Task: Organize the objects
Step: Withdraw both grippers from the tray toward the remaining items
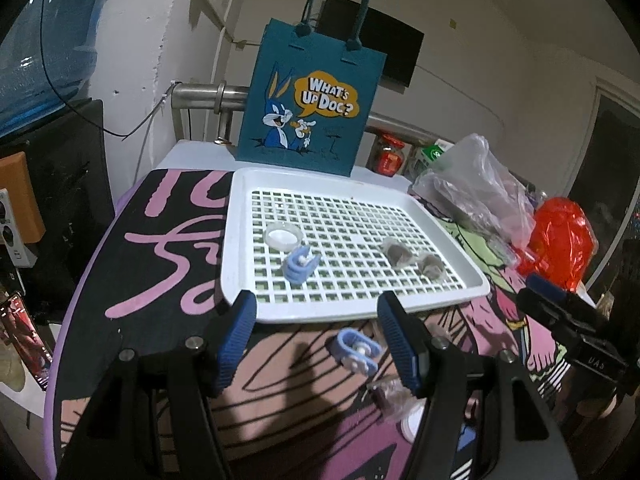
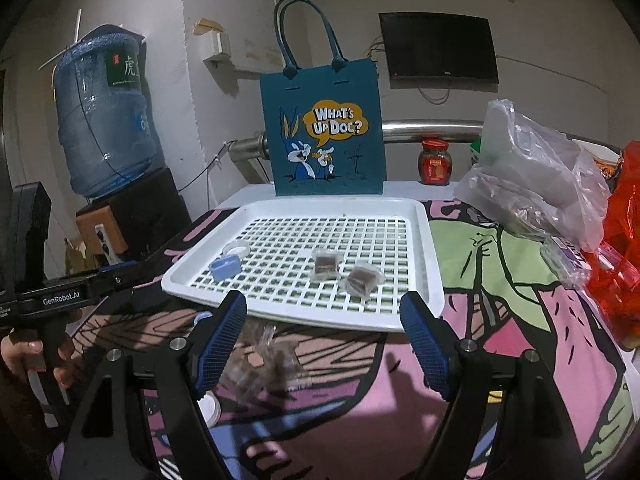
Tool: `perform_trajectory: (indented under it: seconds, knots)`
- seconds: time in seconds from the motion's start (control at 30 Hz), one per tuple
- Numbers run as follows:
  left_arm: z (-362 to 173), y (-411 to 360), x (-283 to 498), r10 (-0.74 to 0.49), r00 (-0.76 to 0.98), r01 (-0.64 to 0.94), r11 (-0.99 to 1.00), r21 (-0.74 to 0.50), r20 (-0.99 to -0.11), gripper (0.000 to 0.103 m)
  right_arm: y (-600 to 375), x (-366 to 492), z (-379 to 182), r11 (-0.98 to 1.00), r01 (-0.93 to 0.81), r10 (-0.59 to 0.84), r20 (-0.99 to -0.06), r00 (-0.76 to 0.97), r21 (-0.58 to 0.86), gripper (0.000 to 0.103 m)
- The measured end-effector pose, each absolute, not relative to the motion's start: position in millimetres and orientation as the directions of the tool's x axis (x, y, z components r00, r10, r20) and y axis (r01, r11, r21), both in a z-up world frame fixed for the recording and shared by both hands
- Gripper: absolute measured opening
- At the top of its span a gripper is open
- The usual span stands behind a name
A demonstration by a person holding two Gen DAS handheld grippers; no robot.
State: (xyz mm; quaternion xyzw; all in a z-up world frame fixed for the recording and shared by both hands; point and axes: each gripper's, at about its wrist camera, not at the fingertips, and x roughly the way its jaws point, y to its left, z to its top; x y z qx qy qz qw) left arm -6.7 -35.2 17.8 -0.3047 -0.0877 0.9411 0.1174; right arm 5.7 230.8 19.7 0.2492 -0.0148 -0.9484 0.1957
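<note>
A white grid tray [image 1: 240,240] [image 2: 432,240] lies on the patterned cloth. In it are a clear round lid [image 1: 283,236] [image 2: 237,249], a blue clip [image 1: 300,267] [image 2: 225,268] and two wrapped brown packets [image 1: 396,255] [image 2: 326,266]. In front of the tray, a second blue clip [image 1: 357,350], clear wrapped packets [image 1: 386,394] [image 2: 268,364] and a white cap [image 2: 210,410] rest on the cloth. My left gripper [image 1: 316,300] hovers open over the loose clip. The right gripper [image 2: 324,300] is open above the loose packets. Nothing is held.
A teal cartoon tote bag [image 1: 312,100] [image 2: 324,136] stands behind the tray. Clear plastic bags [image 2: 532,176] and a red bag [image 2: 624,248] crowd the right side, with a red jar [image 2: 434,162] behind. A water bottle [image 2: 104,120] stands at left. A hand [image 2: 32,356] grips the left tool.
</note>
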Motion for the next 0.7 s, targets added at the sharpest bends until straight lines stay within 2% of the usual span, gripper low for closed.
perform_trajectory:
  seconds: [0.3, 0.7]
  knots:
    - [8.7, -22.2, 7.1, 0.274, -0.753, -0.207, -0.962, -0.180, -0.599, 0.062, 223.1, 19.9, 13.7, -0.914, 0.400, -0.381, -0.498, -0.779, 0.071, 0.079]
    - [-12.4, 13.9, 12.9, 0.344, -0.637, -0.322, -0.932, -0.167, -0.690, 0.062, 211.0, 23.2, -0.8, -0.882, 0.467, -0.417, -0.570, -0.708, 0.065, 0.079]
